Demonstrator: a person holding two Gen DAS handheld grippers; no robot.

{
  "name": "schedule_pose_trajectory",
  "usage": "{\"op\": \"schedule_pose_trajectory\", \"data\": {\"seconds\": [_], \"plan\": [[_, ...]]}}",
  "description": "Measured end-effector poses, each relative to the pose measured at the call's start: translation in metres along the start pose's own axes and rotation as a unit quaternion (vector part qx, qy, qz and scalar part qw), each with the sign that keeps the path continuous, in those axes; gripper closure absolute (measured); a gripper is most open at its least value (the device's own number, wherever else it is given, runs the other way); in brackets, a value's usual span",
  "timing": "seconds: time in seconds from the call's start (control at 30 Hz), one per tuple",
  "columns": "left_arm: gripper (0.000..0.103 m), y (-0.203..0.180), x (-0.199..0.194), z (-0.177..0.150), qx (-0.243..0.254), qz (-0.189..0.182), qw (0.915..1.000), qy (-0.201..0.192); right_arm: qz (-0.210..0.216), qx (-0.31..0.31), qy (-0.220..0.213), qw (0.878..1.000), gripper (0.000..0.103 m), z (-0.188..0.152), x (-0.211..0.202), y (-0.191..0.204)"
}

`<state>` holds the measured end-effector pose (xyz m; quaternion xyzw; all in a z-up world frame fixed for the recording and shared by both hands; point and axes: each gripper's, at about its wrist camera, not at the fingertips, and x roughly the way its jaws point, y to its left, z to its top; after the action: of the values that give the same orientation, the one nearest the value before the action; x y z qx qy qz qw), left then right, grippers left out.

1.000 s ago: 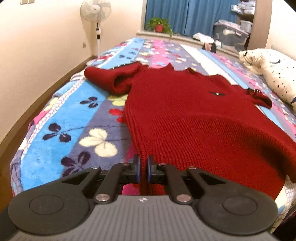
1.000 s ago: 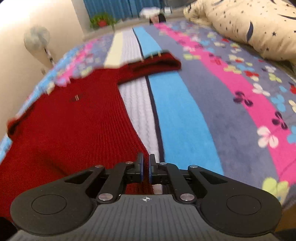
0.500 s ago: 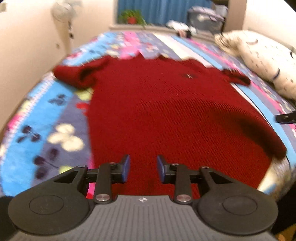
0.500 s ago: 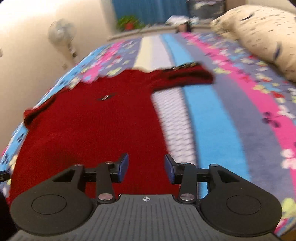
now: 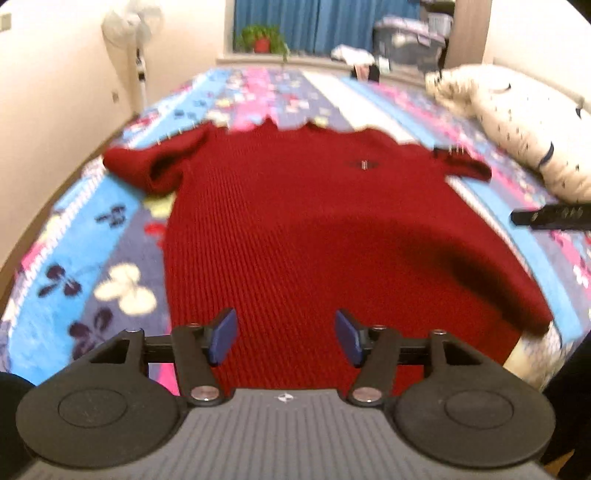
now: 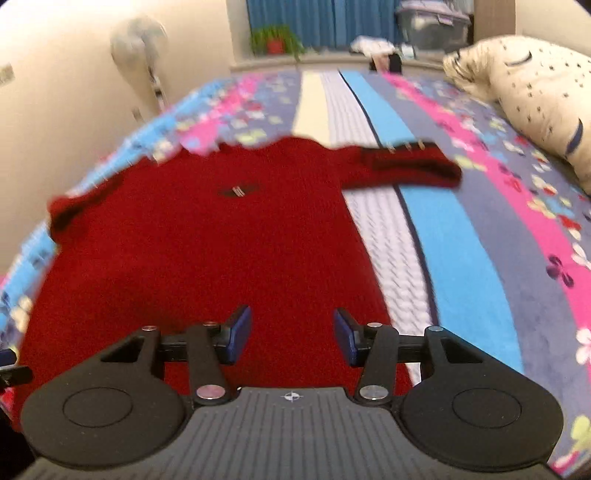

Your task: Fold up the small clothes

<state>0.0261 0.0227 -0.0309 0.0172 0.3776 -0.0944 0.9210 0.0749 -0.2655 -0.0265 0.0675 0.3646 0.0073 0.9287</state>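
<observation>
Two claws, both mine, both with jaws apart and nothing pinched: the left claw (image 5: 284,341) and the right claw (image 6: 291,339) have just been opening, and each hangs over the near hem of the jumper (image 5: 314,229) with only knit showing in the gap. The jumper lies flat and face up across the bed (image 5: 92,236), filling the middle of the left frame, one sleeve bunched at upper left, the other reaching toward the upper right. In the right view it takes the left half of the frame, its right edge running along a white stripe of the blanket (image 6: 461,258); bare blanket lies to the right of that. A pillow (image 6: 535,99) sits at upper right. A storage bin (image 6: 432,22) at the top holds something I cannot make out. The right claw's tip pokes in at the left view's right edge.
</observation>
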Motion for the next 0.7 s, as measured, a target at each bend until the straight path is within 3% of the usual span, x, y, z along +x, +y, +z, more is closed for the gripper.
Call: {"op": "schedule_pose_trajectory", "data": {"seconds": [0.13,0.3,0.37,0.43,0.5,0.7], "plan": [[0.028,-0.008,-0.021,0.017,-0.016,-0.002,0.9993,-0.034,0.014,-0.017,-0.007,1.0,0.051,0.005,0.002,0.011],[0.027,-0.011,-0.045,0.032,-0.028,-0.002,0.997,-0.073,0.02,-0.01,-0.032,0.999,0.052,0.006,0.001,0.022],[0.027,-0.011,-0.049,0.036,-0.031,0.001,0.996,-0.083,0.028,0.01,-0.042,0.999,0.062,0.008,-0.002,0.019],[0.027,-0.009,-0.052,0.04,-0.028,0.01,0.9949,-0.097,0.036,0.028,-0.052,0.998,0.081,0.011,-0.003,0.015],[0.025,-0.009,-0.055,0.045,-0.021,0.022,0.9925,-0.118,0.042,0.044,-0.062,0.996,0.091,0.012,-0.003,0.009],[0.019,0.006,-0.041,0.072,-0.024,0.049,0.9874,-0.149,0.062,0.067,-0.063,0.994,0.09,0.016,0.005,0.0]]}}
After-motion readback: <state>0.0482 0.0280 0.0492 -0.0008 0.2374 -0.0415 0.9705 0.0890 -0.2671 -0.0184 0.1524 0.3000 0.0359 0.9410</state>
